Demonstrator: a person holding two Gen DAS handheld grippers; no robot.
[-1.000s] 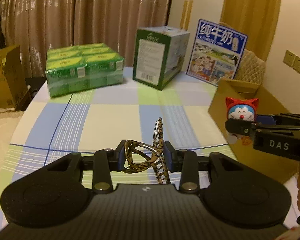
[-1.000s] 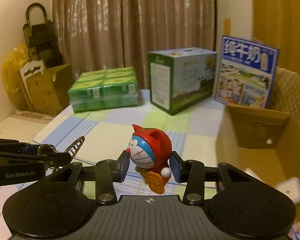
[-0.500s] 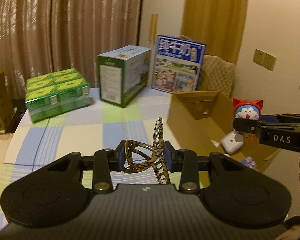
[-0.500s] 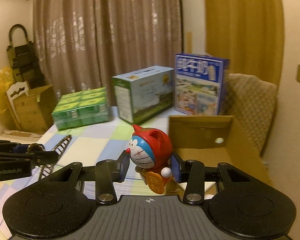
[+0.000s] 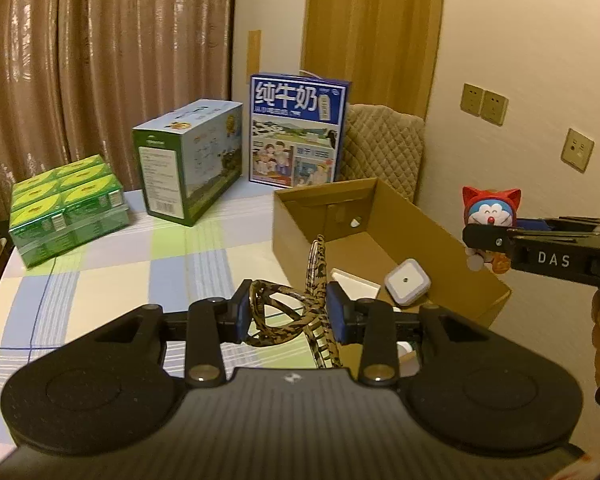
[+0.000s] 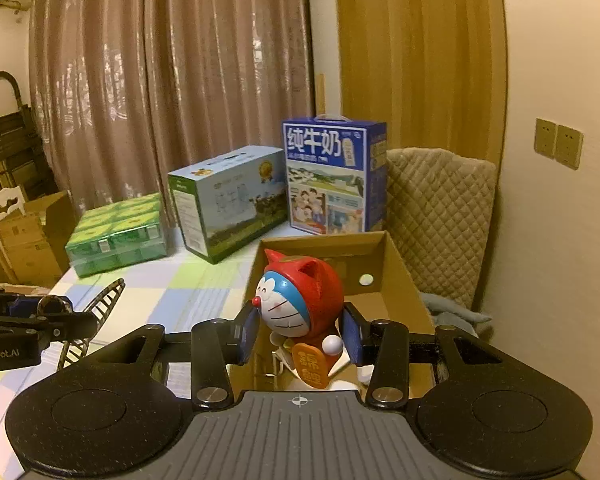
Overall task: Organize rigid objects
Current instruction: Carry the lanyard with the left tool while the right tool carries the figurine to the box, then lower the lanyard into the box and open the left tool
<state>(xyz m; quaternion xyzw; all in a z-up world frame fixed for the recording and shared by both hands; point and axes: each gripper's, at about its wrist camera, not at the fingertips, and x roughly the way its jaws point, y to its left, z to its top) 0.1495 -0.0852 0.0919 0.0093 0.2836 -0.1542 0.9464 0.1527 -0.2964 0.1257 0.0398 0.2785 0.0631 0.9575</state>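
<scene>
My left gripper (image 5: 290, 316) is shut on a leopard-print hair claw clip (image 5: 296, 312), held just left of an open cardboard box (image 5: 324, 200). My right gripper (image 6: 298, 330) is shut on a red-hooded blue cat figurine (image 6: 300, 304), which hangs above the near end of the same cardboard box (image 6: 396, 268). In the left wrist view the figurine (image 5: 490, 212) and right gripper (image 5: 484, 240) show at the right, over the box's right wall. A white square device (image 5: 406, 282) and a white flat piece (image 5: 354, 284) lie inside the box.
On the checked tablecloth (image 5: 112, 272) stand a green shrink-wrapped drink pack (image 5: 66, 210), a green and blue carton (image 5: 190, 160) and a blue milk carton (image 5: 298, 128). A quilted chair back (image 6: 440, 220) stands behind the box, by the wall. Curtains hang behind.
Both grippers have swung right and risen, each keeping its object. The cardboard box has come from the right edge toward the middle of both views, and the figurine now hangs over it.
</scene>
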